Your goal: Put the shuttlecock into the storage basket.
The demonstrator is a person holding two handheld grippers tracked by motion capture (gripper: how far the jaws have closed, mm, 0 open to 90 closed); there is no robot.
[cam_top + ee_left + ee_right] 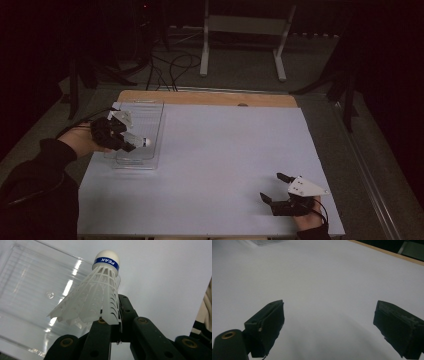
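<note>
a: left tongs (pixel 131 145) first. state?

b: pinched on a white plastic shuttlecock (pixel 141 142). in the left gripper view the black jaws clamp the lower edge of the shuttlecock (pixel 93 300) skirt, cork nose pointing away from the camera. blue band under the cork reads "peak".

a: where is it over the counter?

b: over the clear plastic tray (pixel 152 107) at the left side of the white counter (pixel 225 150). high view has the cork nose aimed right, toward the tray's right wall. can't tell if the shuttlecock touches the tray floor or hangs above it. left gripper view shows the ribbed clear tray (pixel 27 290) behind and left of the skirt.

a: hand?

b: left hand (pixel 82 140) comes in from the left edge, dark sleeve, wrapped round the gripper body.

a: right tongs (pixel 276 187)?

b: spread wide, nothing between them. right gripper view shows both black jaws far apart over bare counter (pixel 324 277), pads clear of anything. it sits near the front right corner of the counter, jaws pointing left.

a: distance to the shuttlecock?

b: well apart, shuttlecock is across the counter with the left tongs. a corner of the tray (pixel 265 242) just peeks in at the top of the right gripper view.
</note>
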